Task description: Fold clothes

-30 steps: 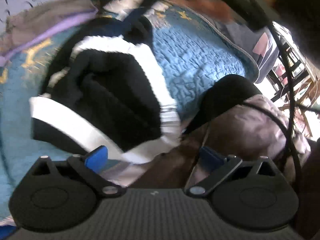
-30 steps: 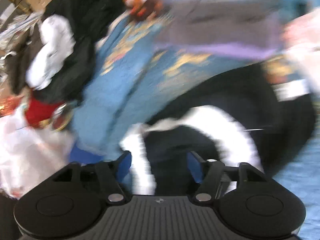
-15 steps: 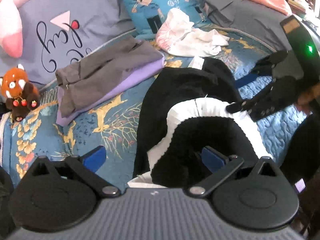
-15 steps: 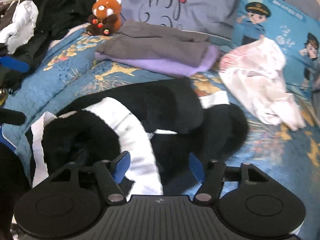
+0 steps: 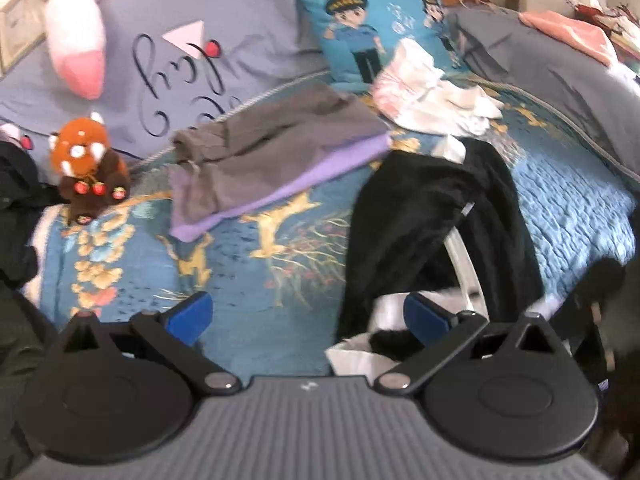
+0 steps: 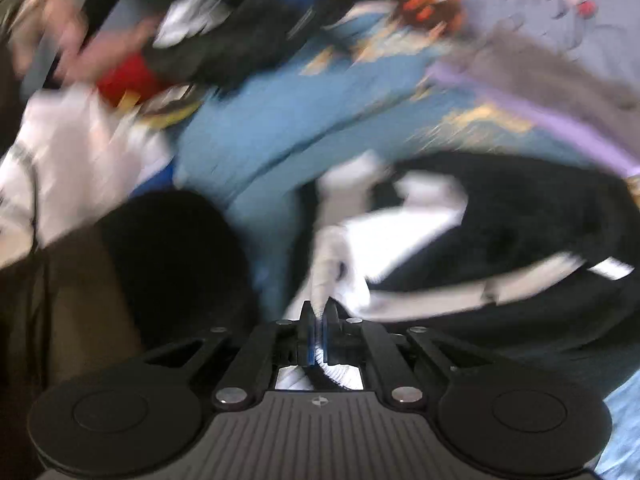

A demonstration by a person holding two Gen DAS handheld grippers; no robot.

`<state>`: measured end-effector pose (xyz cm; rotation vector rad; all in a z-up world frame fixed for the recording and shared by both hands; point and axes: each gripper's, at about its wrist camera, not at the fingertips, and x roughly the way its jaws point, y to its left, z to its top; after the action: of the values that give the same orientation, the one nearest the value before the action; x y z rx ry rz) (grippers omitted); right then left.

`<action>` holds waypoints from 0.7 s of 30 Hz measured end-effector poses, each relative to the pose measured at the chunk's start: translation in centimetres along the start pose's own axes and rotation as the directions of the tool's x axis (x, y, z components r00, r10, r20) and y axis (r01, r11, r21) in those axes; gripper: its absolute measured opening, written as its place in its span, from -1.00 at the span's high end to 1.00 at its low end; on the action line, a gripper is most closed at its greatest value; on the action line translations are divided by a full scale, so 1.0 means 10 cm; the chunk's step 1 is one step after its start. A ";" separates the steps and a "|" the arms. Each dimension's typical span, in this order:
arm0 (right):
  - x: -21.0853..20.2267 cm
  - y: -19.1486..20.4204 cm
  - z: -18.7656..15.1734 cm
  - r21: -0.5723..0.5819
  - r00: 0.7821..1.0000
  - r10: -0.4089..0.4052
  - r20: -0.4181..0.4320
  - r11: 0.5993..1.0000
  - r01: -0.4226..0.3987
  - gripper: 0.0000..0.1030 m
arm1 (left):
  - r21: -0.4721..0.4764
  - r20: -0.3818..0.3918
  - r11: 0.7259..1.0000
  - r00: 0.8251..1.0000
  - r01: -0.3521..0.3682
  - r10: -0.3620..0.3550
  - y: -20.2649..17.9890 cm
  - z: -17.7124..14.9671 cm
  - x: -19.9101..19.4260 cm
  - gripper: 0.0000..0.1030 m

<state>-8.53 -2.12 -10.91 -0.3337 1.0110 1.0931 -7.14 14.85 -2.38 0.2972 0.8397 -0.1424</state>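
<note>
Black-and-white garment (image 6: 500,232), one, pinched in right gripper (image 6: 317,320); two folded clothes (image 5: 276,160).

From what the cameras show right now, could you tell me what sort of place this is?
Most likely a bedroom: a bed with a blue quilted bedspread, printed pillows at its head, a red panda plush, and clothes lying about.

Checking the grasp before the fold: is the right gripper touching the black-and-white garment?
Touching. The right wrist view shows the right gripper shut on a white edge of the black-and-white garment.
</note>
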 end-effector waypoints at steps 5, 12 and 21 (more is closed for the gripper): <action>0.36 0.00 -0.16 0.140 0.961 0.163 -0.225 0.981 -0.133 0.64 | -0.011 0.011 1.000 1.000 0.012 -0.012 0.00 0.03 -0.11 -0.99; -0.43 -0.41 -0.19 0.266 1.000 0.002 -0.023 0.964 0.004 -0.19 | 0.134 0.015 0.990 0.999 0.036 -0.038 -0.36 0.13 0.10 -0.99; -1.17 -1.15 -0.41 0.481 0.911 -0.392 0.127 0.828 0.289 -0.31 | 0.660 0.084 0.730 0.949 0.176 -0.305 -1.43 0.37 0.81 -0.99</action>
<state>-1.84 -16.96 -6.34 -0.0059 0.9287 0.5265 -2.58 0.07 -8.98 0.8174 0.6107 -0.7119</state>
